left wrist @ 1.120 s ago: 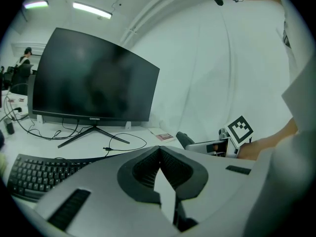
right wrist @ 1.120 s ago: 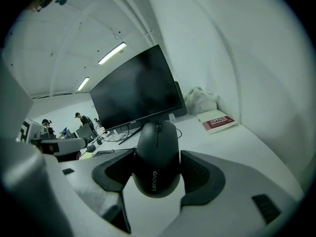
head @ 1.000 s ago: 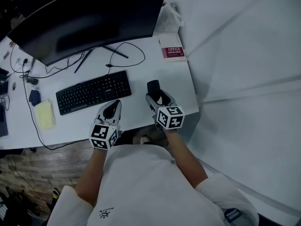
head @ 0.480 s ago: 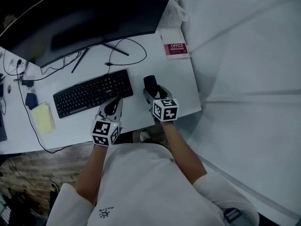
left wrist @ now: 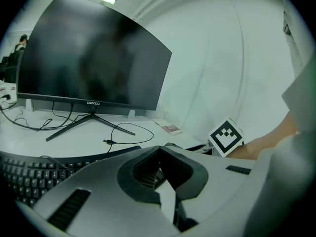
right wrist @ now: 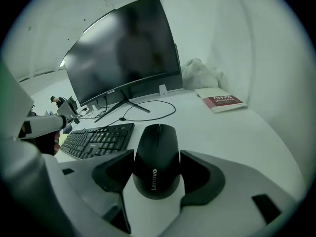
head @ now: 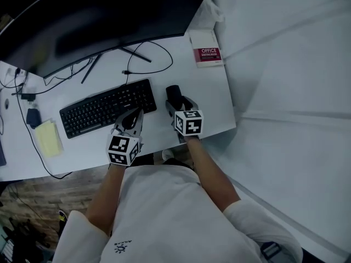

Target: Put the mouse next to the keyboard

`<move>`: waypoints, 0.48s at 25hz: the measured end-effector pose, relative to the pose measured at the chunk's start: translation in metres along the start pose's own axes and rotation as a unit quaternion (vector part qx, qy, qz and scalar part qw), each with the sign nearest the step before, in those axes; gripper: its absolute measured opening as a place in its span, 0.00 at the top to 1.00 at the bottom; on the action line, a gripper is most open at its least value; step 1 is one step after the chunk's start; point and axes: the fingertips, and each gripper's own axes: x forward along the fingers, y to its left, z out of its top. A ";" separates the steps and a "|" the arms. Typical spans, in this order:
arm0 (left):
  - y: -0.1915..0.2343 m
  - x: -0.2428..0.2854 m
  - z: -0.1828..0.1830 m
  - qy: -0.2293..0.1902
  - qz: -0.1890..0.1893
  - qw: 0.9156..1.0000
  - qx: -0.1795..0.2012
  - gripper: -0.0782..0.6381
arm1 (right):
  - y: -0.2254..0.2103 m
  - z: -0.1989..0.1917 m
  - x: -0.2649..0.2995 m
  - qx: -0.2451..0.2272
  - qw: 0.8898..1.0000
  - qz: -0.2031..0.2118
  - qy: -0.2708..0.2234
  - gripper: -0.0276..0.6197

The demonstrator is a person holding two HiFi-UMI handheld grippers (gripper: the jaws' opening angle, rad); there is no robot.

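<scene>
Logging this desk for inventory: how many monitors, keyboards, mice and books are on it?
monitor: 1
keyboard: 1
mouse: 1
book: 1
Total: 4

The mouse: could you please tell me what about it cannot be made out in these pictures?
- Underside of the mouse: every view; its own body hides whether it touches the desk.
- Its rear half, head view: covered by the right gripper.
- Its logo, head view: too small.
</scene>
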 end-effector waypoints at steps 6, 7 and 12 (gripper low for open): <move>0.008 0.005 -0.004 0.004 -0.001 1.000 -0.003 0.88 | -0.001 -0.002 0.012 -0.010 1.000 -0.011 0.013 0.49; 0.009 0.005 -0.005 0.004 0.000 1.000 -0.004 0.88 | -0.001 -0.003 0.014 -0.013 1.000 -0.013 0.015 0.49; 0.015 0.005 -0.007 0.006 0.001 1.000 -0.008 0.88 | -0.001 -0.005 0.020 -0.025 0.999 -0.018 0.026 0.49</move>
